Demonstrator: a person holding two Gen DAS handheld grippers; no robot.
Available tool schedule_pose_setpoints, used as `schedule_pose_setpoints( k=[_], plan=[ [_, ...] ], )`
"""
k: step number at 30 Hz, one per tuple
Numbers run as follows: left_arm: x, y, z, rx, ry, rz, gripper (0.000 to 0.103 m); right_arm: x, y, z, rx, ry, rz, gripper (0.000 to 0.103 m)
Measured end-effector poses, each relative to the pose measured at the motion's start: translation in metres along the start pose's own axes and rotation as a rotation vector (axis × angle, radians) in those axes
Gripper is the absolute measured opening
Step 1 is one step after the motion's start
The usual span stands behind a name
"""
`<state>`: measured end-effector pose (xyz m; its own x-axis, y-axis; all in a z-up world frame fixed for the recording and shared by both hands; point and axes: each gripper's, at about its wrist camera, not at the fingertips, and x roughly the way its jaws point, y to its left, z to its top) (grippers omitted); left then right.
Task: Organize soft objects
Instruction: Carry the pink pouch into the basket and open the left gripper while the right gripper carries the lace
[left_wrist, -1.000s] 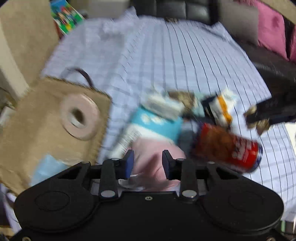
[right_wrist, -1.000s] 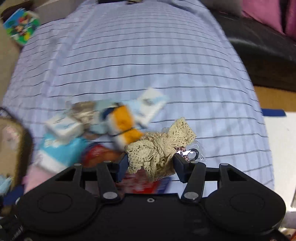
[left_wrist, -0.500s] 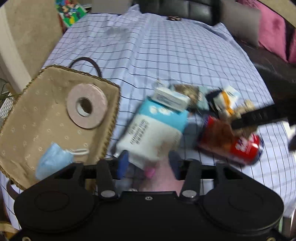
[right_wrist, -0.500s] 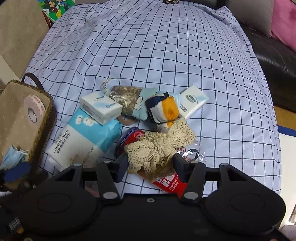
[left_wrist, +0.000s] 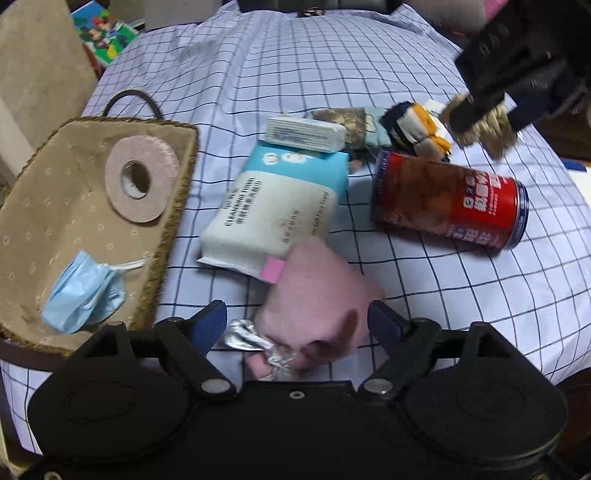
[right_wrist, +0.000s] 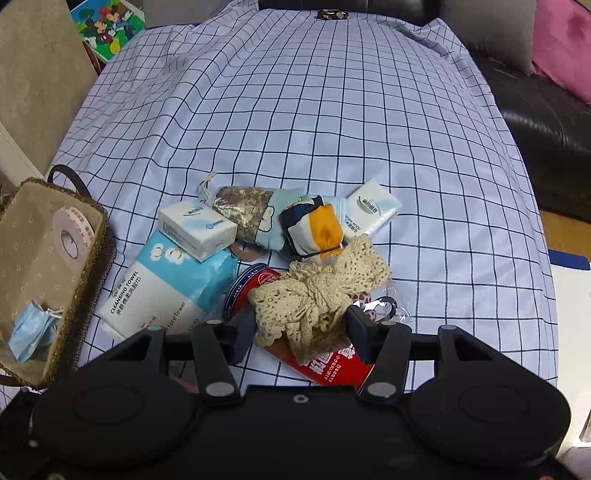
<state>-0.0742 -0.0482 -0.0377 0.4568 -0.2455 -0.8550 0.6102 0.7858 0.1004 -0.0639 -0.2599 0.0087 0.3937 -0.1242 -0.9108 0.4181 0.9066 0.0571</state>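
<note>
A lined wicker basket (left_wrist: 44, 206) at the left holds a tape roll (left_wrist: 138, 179) and a blue face mask (left_wrist: 83, 291); it also shows in the right wrist view (right_wrist: 22, 280). My left gripper (left_wrist: 295, 325) is open around a pink cloth (left_wrist: 317, 295) with a silver wrapper (left_wrist: 251, 341) on the table. My right gripper (right_wrist: 299, 328) is shut on a beige crochet piece (right_wrist: 317, 291), held above the red can (left_wrist: 447, 199). A cleansing towel pack (left_wrist: 280, 206), tissue packs (right_wrist: 197, 229) and a folded orange sock (right_wrist: 314, 230) lie in a pile.
The checked tablecloth (right_wrist: 314, 110) covers the table. A black sofa with pink cushions (right_wrist: 561, 48) stands at the right. A beige chair (right_wrist: 40, 74) and a colourful box (right_wrist: 105, 26) are at the far left.
My left gripper has opened wider and the pink cloth now lies loose between its fingers. My right gripper has lifted with the crochet piece. Both views have steadied.
</note>
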Motion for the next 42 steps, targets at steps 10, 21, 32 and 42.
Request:
schedule_pose_setpoints(
  k=[10,21,32,42],
  plan=[
    [0.034,-0.027,-0.008,0.087,0.057,0.058,0.083,0.005,-0.011,-0.002,0.026,0.013,-0.010,0.053],
    [0.043,-0.023,0.001,0.013,0.108,-0.015,0.053,0.013,-0.007,-0.001,0.020,0.028,-0.015,0.053],
    [-0.005,-0.007,0.022,-0.046,0.010,-0.014,0.053,0.011,-0.003,0.004,0.048,0.032,0.010,0.053],
    [-0.042,0.058,0.049,-0.161,-0.086,0.157,0.053,0.004,0.054,0.012,-0.024,0.030,0.105,0.053]
  ],
)
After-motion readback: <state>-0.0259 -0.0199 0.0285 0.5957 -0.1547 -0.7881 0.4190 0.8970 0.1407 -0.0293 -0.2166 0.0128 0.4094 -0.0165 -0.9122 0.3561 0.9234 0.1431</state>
